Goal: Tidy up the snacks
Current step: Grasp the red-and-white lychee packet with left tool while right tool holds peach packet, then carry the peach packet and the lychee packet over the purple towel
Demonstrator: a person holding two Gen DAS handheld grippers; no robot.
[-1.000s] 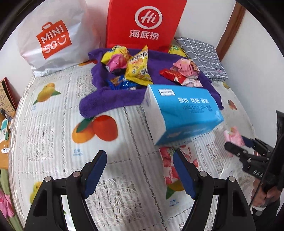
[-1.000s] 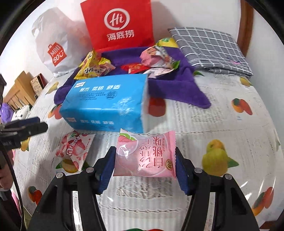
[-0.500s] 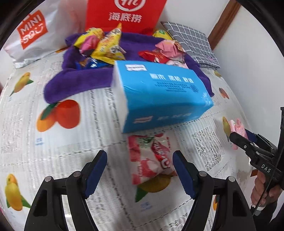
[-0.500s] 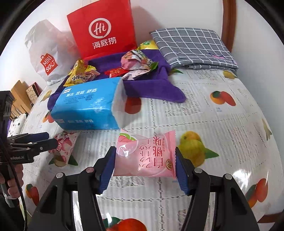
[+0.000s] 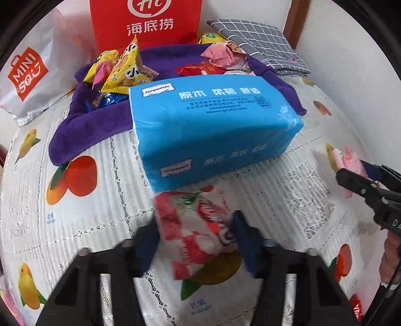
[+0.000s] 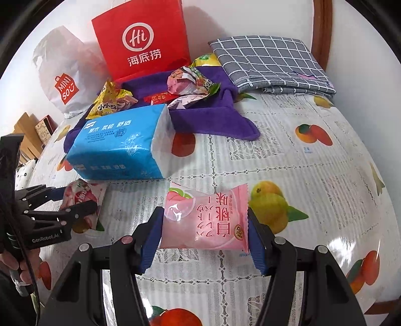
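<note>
- Your left gripper point(image 5: 195, 240) sits low over the table point(image 5: 105, 180), its blue pads on either side of the red-and-white snack point(image 5: 198, 225). The pads look to be touching the packet's edges, but the picture is blurred there, so I cannot tell whether they press it. The packet lies on the cloth just in front of the tissue pack point(image 5: 213, 130).
- Your right gripper point(image 6: 204, 233) is closed on the pink peach snack point(image 6: 205, 220), one pad on each short end, the packet held flat above the table in front of the tissue pack and to its right.
- In the left view the same pink snack point(image 5: 347, 160) shows at the far right, well apart from the tissue pack.
- Behind the tissue pack the purple towel point(image 5: 100, 125) acts as the holding place. On it lie yellow snacks point(image 5: 125, 72) at the left, a dark blue packet point(image 5: 107, 100) touching the tissue pack's back left corner, a red packet point(image 5: 198, 70) and a crumpled pink packet point(image 5: 220, 55) at the back right.
- The red bag point(image 5: 145, 22) stands upright behind the towel. You cannot see inside it.
- The white bag point(image 5: 32, 72) leans left of the red bag, its contents hidden.
- A folded checked cloth point(image 6: 270, 62) lies behind and right of the tissue pack, beside the towel.
</note>
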